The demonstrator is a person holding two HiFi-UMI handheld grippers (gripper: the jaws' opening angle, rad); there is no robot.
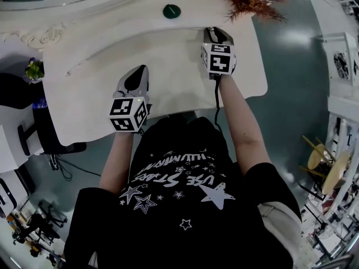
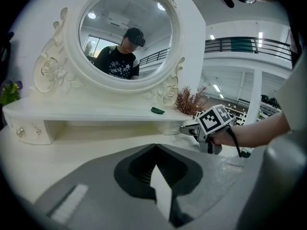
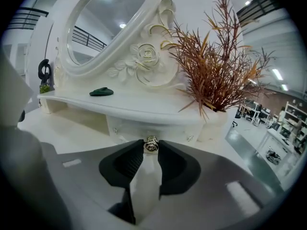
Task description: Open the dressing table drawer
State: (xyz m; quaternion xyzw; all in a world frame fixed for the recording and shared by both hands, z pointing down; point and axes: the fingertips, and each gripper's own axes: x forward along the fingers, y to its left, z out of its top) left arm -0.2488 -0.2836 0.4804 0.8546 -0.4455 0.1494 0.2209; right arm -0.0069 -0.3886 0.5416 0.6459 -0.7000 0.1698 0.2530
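A white dressing table (image 1: 168, 60) has a low shelf with a small drawer (image 3: 127, 127) at its right end. The drawer's metal knob (image 3: 151, 143) sits between the tips of my right gripper (image 3: 151, 147), whose jaws press on it from both sides. In the head view the right gripper (image 1: 216, 33) reaches to the shelf at the table's back right. In the left gripper view the right gripper (image 2: 188, 128) touches the shelf's end. My left gripper (image 1: 136, 74) hovers over the tabletop nearer the front, jaws together and holding nothing (image 2: 154, 146).
An oval mirror (image 2: 127, 37) in a carved frame rises behind the shelf. A dark green object (image 3: 101, 91) lies on the shelf, and a vase of dried reddish twigs (image 3: 216, 75) stands at its right end. Another small drawer (image 2: 26, 131) is at the shelf's left end.
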